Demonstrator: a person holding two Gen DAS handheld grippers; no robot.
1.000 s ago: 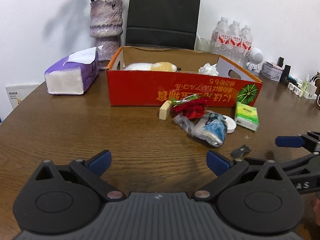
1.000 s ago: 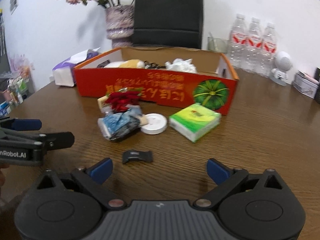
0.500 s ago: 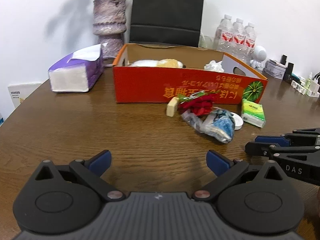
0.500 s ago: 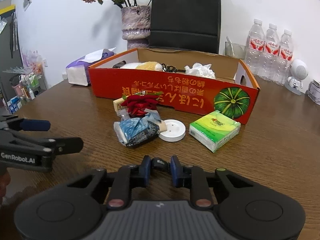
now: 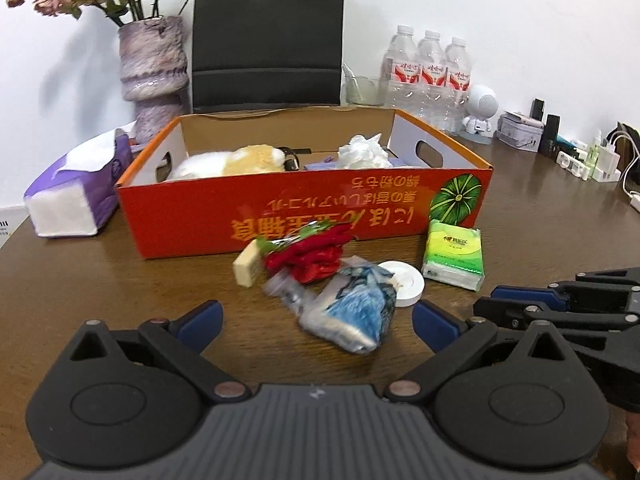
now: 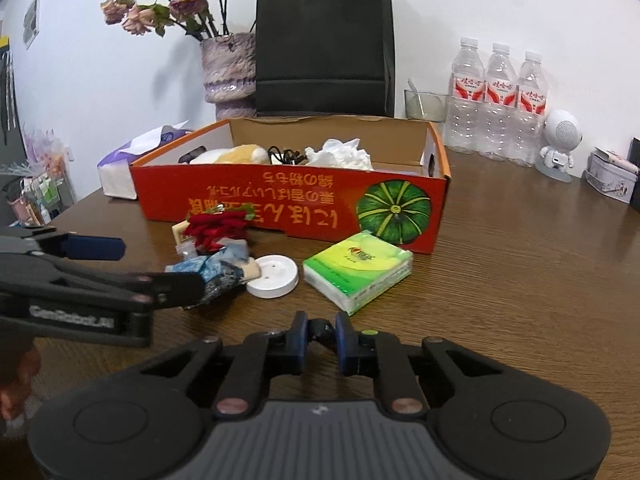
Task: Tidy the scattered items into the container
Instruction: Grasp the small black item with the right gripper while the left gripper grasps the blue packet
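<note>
Right wrist view: the right gripper point(image 6: 321, 330) is closing, pads pinching a small black clip point(image 6: 320, 326) for carrying to the orange cardboard box point(image 6: 296, 204) straight ahead. The left gripper point(image 5: 316, 318) hangs spread wide, a crumpled blue plastic packet point(image 5: 356, 314) just beyond its fingers.

Glossy wood table point(image 6: 520, 280), matt cardboard box point(image 6: 280, 200), crinkly plastic bag point(image 5: 356, 312)
</note>
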